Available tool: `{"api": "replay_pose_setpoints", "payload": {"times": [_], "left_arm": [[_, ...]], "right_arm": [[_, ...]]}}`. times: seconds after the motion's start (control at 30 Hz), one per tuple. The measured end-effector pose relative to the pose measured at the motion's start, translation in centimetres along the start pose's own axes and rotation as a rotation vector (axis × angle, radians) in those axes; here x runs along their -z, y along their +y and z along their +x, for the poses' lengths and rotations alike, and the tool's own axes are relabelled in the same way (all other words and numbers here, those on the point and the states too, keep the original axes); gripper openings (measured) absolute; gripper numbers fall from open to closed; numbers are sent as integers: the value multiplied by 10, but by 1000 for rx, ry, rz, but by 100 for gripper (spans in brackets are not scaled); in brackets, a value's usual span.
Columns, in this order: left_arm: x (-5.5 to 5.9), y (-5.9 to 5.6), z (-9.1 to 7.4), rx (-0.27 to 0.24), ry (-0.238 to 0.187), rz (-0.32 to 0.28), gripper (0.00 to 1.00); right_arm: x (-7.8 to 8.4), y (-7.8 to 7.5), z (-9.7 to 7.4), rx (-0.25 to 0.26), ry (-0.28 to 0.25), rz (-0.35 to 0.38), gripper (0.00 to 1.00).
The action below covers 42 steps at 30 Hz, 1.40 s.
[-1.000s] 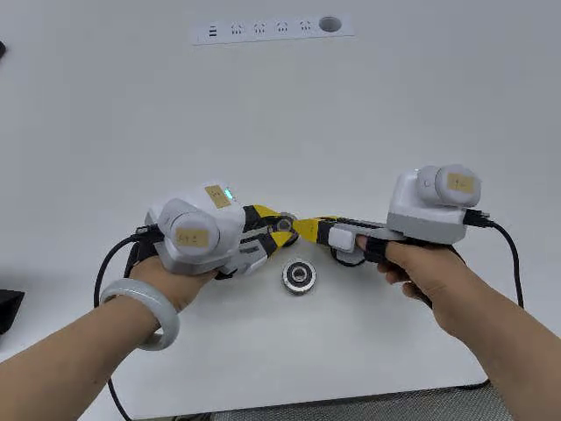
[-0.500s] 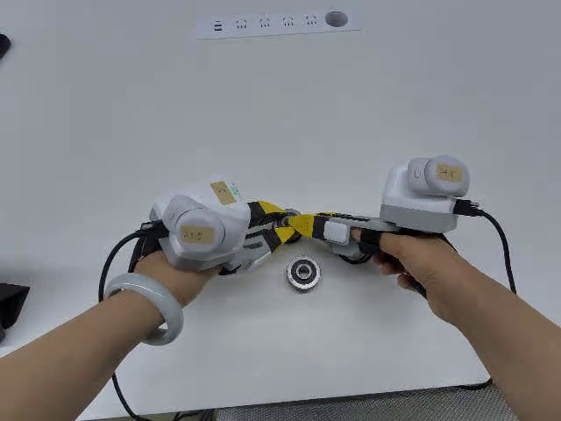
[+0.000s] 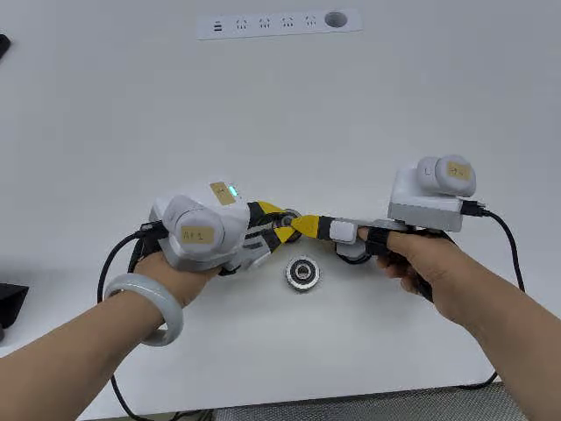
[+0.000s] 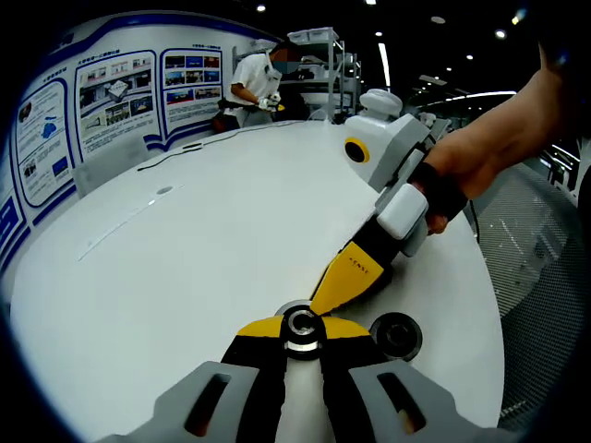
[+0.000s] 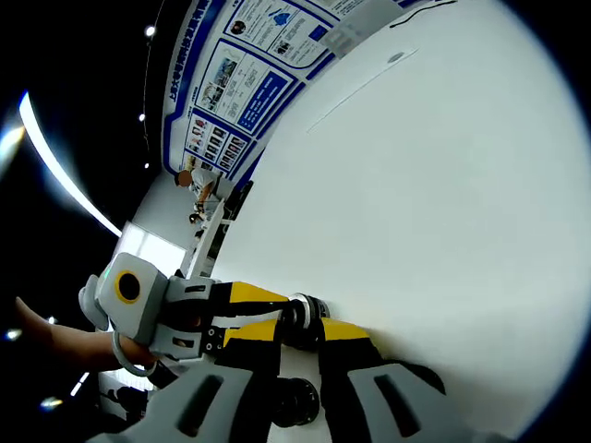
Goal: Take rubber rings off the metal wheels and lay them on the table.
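Note:
A small metal wheel with a black rubber ring hangs just above the white table, held between both grippers. My left gripper comes from the left and is shut on the wheel. My right gripper comes from the right, its yellow tips pinching the wheel's ring at the edge. In the left gripper view the right gripper reaches in as a closed yellow wedge. A second wheel with its ring on lies flat on the table below the tips, also the wheel.
A white power strip lies at the table's far edge. A black object sits at the left edge. Cables trail from both grippers off the near side. People stand in the background past the table.
The right gripper has shifted a little to the right while its tips stay at the wheel. The left gripper keeps its hold and has barely moved.

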<state>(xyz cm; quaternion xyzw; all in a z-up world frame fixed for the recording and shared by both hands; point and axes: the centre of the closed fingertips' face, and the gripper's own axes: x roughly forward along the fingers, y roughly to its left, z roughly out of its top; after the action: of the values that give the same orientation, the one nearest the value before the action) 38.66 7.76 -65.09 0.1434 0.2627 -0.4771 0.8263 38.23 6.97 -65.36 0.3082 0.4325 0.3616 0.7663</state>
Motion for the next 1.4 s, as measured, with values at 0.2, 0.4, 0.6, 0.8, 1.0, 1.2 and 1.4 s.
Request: {"api": "replay_pose_setpoints", "payload": {"times": [0.2,0.4,0.6,0.8,1.0,1.2,1.4], "left_arm": [[0,0,0,0,-1,-1,13],[1,0,0,-1,0,-3,13],[1,0,0,-1,1,-3,13],[1,-1,0,-1,2,-3,13],[1,0,0,-1,1,-4,13],[1,-1,0,-3,2,-6,13],[1,-1,0,-3,3,-2,13]], "right_arm": [[-2,0,-4,7,-7,-8,13],[-3,-2,-4,18,-5,-24,7],[-3,-5,-4,34,-4,-37,3],[-4,-5,-4,39,-5,-61,2],[-4,-3,-4,36,-11,-69,2],[-5,2,-4,29,-11,-75,2],[-5,6,-3,17,-10,-78,2]]}}
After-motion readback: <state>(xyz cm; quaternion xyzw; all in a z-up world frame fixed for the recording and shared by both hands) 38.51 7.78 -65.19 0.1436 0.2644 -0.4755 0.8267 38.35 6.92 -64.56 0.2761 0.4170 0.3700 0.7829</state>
